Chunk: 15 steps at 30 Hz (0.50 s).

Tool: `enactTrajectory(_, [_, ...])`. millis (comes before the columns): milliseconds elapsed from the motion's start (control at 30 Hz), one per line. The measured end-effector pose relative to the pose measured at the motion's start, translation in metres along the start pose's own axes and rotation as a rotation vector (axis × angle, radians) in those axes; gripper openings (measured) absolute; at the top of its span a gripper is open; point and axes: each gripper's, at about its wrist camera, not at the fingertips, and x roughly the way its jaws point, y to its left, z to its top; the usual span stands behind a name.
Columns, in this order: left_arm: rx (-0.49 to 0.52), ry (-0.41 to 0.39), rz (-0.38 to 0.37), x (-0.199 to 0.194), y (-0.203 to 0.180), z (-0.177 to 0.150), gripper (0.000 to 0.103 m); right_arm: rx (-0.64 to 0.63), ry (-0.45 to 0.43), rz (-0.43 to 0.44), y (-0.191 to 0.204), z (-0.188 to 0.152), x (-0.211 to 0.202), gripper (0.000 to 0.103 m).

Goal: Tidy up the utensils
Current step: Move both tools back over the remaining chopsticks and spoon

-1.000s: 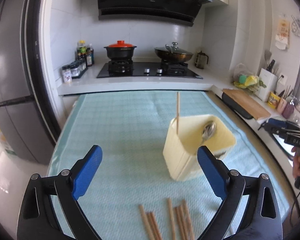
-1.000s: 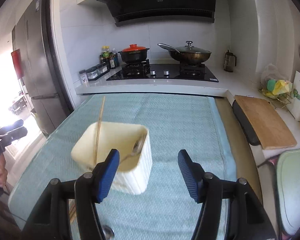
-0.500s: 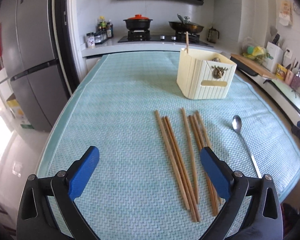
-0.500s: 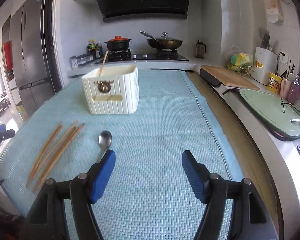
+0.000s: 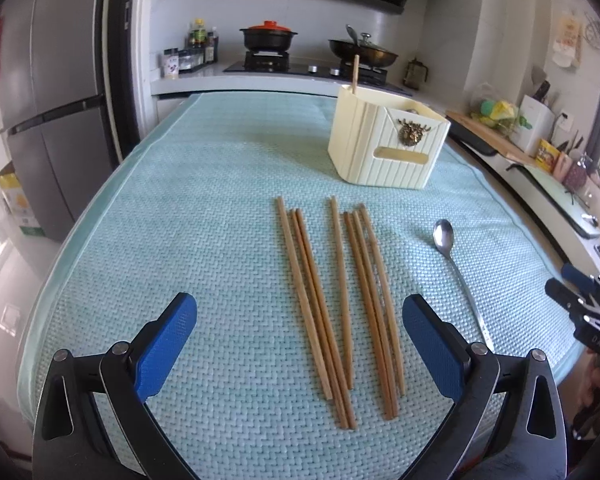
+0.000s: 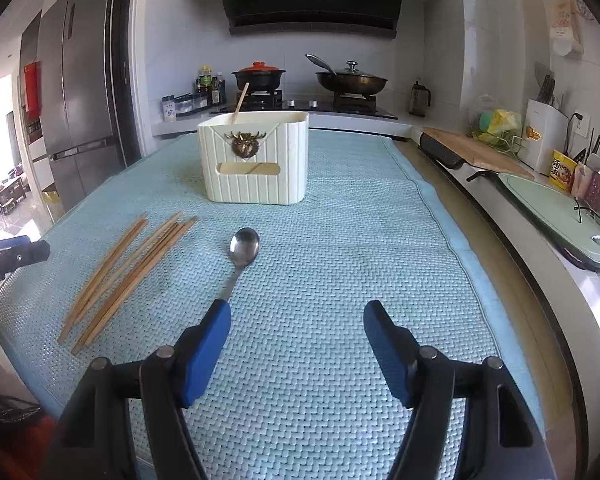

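Where the kitchen opens out, a big grey fridge (image 6: pixel 76 92) on the far left. Next in size, a long counter (image 6: pixel 500 280) under a pale blue mat (image 5: pixel 204 208). On the mat, toward the stove end, a cream holder box (image 5: pixel 386 142) standing upright — one lone chopstick (image 5: pixel 355 74) poking up out of its back corner. At the back, a black pot with a red lid (image 6: pixel 259 76) and a wok with a lid (image 6: pixel 352 78), side by side on the stove. Off to the right, a wooden cutting board (image 6: pixel 480 154) by the counter edge.

Closer in, a bunch of loose chopsticks (image 5: pixel 336 300) flat on the mat, roughly side by side, well apart from the box. Just to their right, a metal spoon (image 6: pixel 242 254) flat too, bowl end toward the box, not touching the sticks.

Left gripper (image 5: pixel 300 334) low over the near ends of the loose sticks, blue pads spread wide with nothing between them. Right gripper (image 6: pixel 296 326) spread wide as well, holding nothing — left pad right at the spoon's handle end; hard to tell if touching.
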Motion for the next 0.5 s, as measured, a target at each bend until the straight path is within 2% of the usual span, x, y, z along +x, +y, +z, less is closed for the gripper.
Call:
enactTrajectory(200, [-0.01,-0.015,0.062,-0.001,0.008,-0.003,0.103,-0.039,0.015,0.016,0.015,-0.004,0.004,0.07])
enactTrajectory(500, [-0.044,0.011,0.086,0.006,0.015,-0.008,0.102,-0.055,0.014,0.014,0.023,-0.007,0.003,0.07])
